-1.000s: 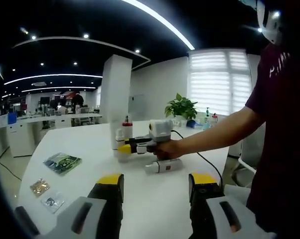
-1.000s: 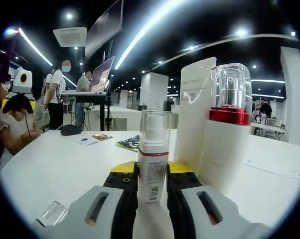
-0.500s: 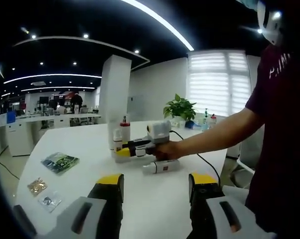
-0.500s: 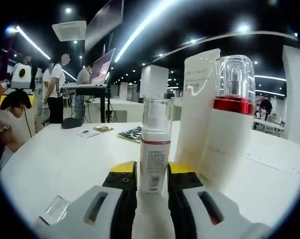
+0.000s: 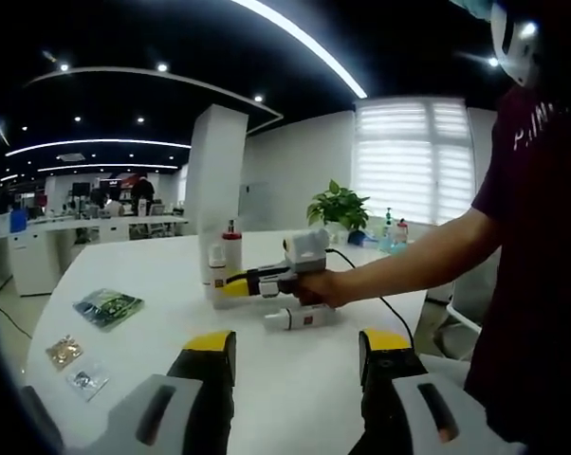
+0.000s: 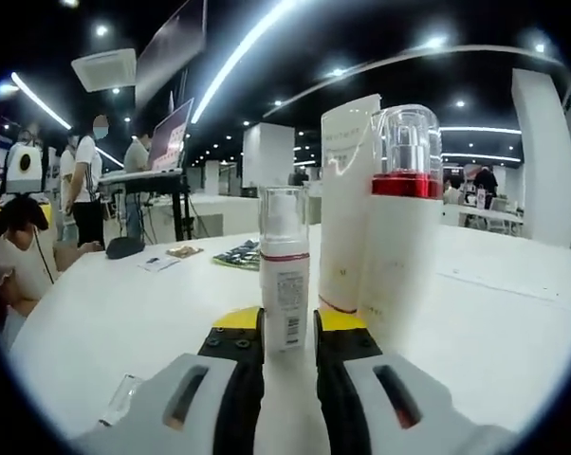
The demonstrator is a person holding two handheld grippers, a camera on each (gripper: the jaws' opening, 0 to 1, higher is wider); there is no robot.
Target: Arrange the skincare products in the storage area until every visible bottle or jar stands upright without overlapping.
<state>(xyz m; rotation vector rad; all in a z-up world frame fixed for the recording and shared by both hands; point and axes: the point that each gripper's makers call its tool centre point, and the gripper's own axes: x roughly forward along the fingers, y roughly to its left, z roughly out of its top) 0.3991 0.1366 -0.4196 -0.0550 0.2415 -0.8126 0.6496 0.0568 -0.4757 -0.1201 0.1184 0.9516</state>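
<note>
My right gripper (image 6: 286, 324) is shut on a small white pump bottle (image 6: 285, 275) with a clear cap. The bottle is upright, its base on the white table (image 6: 124, 313). Just right of it stand a tall white tube (image 6: 347, 199) and a white bottle with a red band and clear cap (image 6: 399, 237). In the left gripper view the right gripper (image 5: 236, 282) reaches to these upright bottles (image 5: 224, 258), with a person's hand on it. A white bottle (image 5: 293, 318) lies on its side in front of that hand. My left gripper (image 5: 298, 346) is open, holding nothing, above the near table.
A green packet (image 5: 107, 306) and two small packets (image 5: 65, 351) lie on the table's left side. A loose clear cap (image 6: 124, 398) lies near my right gripper. A potted plant (image 5: 338, 207) and far bottles (image 5: 392, 232) sit at the table's back. People stand at a desk (image 6: 143, 175).
The right gripper has shifted a little with the pump bottle still in its jaws, and the view has dropped slightly. The left gripper stays open and almost still.
</note>
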